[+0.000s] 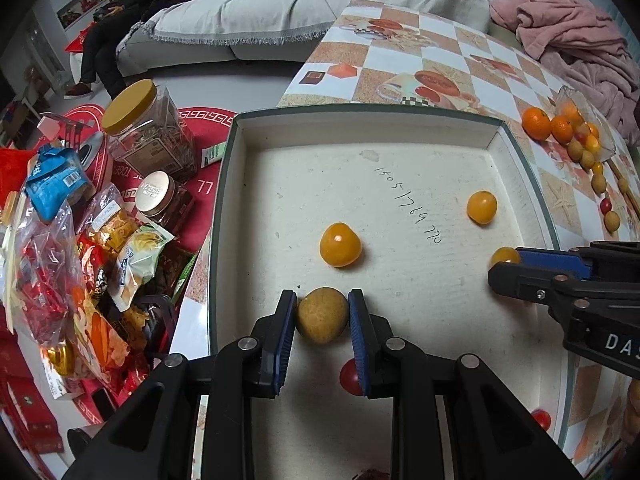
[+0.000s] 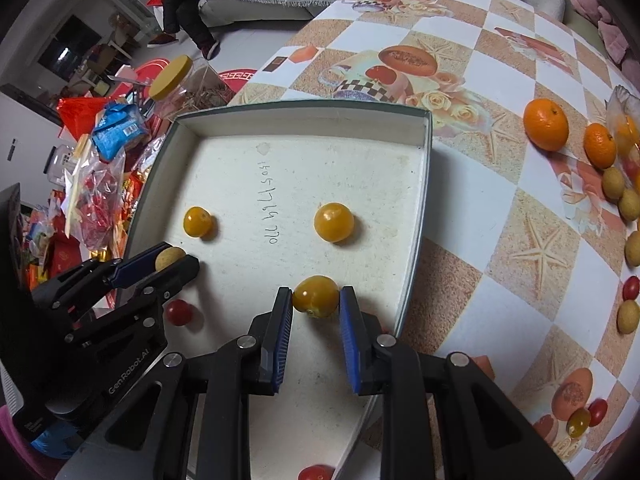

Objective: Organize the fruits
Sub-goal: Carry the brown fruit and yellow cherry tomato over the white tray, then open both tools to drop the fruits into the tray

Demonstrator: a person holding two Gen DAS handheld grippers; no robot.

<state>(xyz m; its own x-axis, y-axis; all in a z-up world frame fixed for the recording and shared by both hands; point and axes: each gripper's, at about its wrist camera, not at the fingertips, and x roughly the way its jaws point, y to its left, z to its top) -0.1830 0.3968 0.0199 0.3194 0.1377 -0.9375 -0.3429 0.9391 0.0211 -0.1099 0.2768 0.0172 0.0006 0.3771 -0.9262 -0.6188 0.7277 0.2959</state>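
A shallow white box (image 1: pixel 256 132) (image 2: pixel 420 184) sits on the patterned table. My left gripper (image 1: pixel 322 304) (image 2: pixel 172 261) is shut on a tan longan (image 1: pixel 321 314) (image 2: pixel 168 258) low over the box floor. My right gripper (image 2: pixel 315 300) (image 1: pixel 505 265) is shut on a yellow cherry tomato (image 2: pixel 315 295) (image 1: pixel 505 256) inside the box. Two more yellow tomatoes (image 1: pixel 340 245) (image 1: pixel 482 207) (image 2: pixel 333 222) (image 2: pixel 198 221) lie on the box floor, with a red tomato (image 1: pixel 350 376) (image 2: pixel 178 312) near the front.
Mandarins (image 2: pixel 546 124), longans (image 2: pixel 628 204) and red tomatoes (image 2: pixel 631 287) lie scattered on the table to the right of the box, by a clear bag (image 1: pixel 580 120). Snack bags (image 1: pixel 52 280) and jars (image 1: pixel 144 128) crowd the floor on the left. A sofa (image 1: pixel 280 12) stands behind.
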